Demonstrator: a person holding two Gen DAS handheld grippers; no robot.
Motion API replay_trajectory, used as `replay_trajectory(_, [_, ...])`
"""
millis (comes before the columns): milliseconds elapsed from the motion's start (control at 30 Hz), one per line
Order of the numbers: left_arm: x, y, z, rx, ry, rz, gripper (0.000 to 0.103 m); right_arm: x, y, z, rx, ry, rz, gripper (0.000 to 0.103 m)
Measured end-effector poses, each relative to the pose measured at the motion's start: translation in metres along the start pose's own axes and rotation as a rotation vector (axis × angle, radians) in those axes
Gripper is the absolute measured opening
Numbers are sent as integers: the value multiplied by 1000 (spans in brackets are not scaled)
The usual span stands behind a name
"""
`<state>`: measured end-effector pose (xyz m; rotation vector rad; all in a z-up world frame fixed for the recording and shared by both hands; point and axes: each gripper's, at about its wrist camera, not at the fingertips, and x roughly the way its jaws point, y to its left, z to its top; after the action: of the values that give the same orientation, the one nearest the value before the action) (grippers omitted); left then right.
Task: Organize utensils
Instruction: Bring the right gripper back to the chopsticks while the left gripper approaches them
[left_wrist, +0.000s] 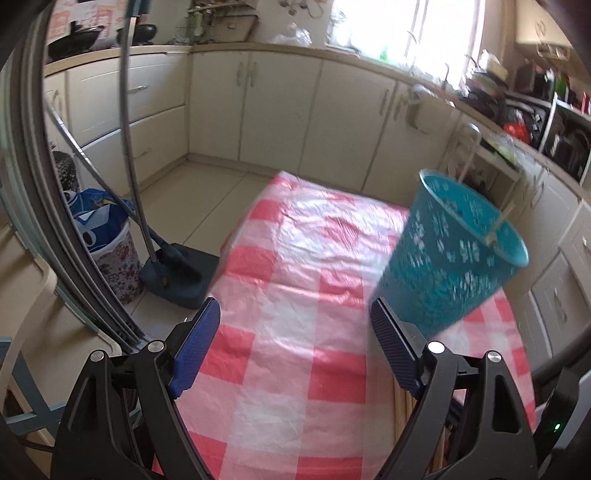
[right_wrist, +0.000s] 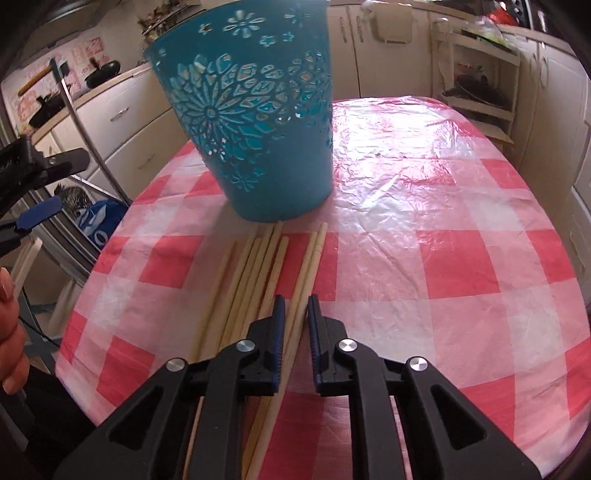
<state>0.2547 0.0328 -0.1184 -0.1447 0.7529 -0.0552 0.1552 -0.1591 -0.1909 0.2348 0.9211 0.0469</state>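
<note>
A teal cut-out holder cup (right_wrist: 255, 122) stands on the red-and-white checked table (right_wrist: 424, 258). Several pale wooden chopsticks (right_wrist: 255, 273) lie flat in front of it, pointing at its base. My right gripper (right_wrist: 295, 306) is low over them, its jaws narrowly apart around one chopstick (right_wrist: 310, 262), not clamped. In the left wrist view the cup (left_wrist: 450, 254) is to the right, with one chopstick (left_wrist: 500, 221) standing in it. My left gripper (left_wrist: 295, 314) is wide open and empty above the table's left part (left_wrist: 280, 280); it also shows at the left edge of the right wrist view (right_wrist: 40, 184).
Cream kitchen cabinets (left_wrist: 258, 107) run around the room. A dustpan and broom (left_wrist: 173, 273) and a floral bin (left_wrist: 114, 258) stand on the floor left of the table. A white shelf rack (right_wrist: 476, 88) stands beyond the table's far right.
</note>
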Motion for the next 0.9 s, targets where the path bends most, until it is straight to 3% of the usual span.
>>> replay_trajectory(100, [14,-20,-18,75,78,-28,80,-1,0,0,-44,13,-1,13])
replay_trajectory(267, [38,-44,-48,163,199,-63,80,-5,-23,2,25,32,57,13])
replay_trajectory(467, [48,-62,-63,249,236,-36,80,-8,-33,0,55,23,80,13])
replay_trajectory(600, [55,-61,-69,254,264,-38,80,-13,-40,1,92,-3,107,14])
replay_trajectory(900, [59,-71,-76,300,274,-28,80,-10,-34,1,40,9,47,16])
